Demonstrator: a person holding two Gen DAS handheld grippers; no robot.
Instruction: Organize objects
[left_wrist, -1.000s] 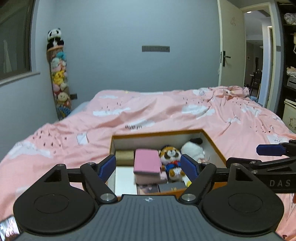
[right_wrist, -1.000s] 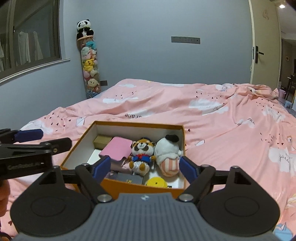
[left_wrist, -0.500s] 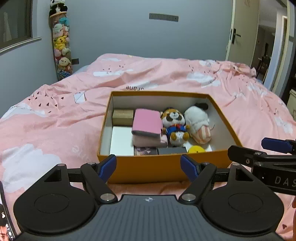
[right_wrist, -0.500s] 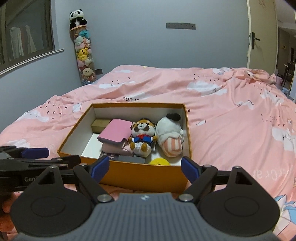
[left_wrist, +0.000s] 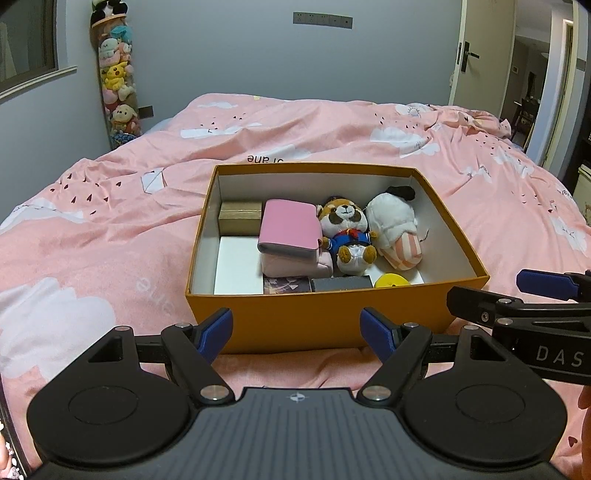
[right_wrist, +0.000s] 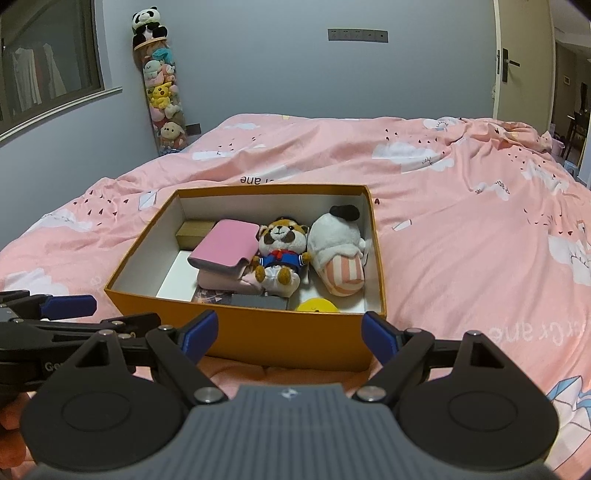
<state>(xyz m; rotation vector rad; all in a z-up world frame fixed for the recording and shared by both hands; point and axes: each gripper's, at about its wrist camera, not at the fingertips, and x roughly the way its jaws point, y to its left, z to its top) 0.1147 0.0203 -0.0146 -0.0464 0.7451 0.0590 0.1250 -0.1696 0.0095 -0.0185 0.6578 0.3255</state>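
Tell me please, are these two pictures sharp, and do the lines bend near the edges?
Left wrist view: sharp; the box and plush toy are clear, and the door frame leans from fisheye distortion. Right wrist view: also sharp, with soft, dim indoor light, no glare, and the window sill curves at the edge.

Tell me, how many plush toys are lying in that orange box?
2. A red panda plush in a blue outfit lies mid-box, beside the pink wallet; a white plush with striped end lies to its right, near the box wall. Others could be hidden underneath.
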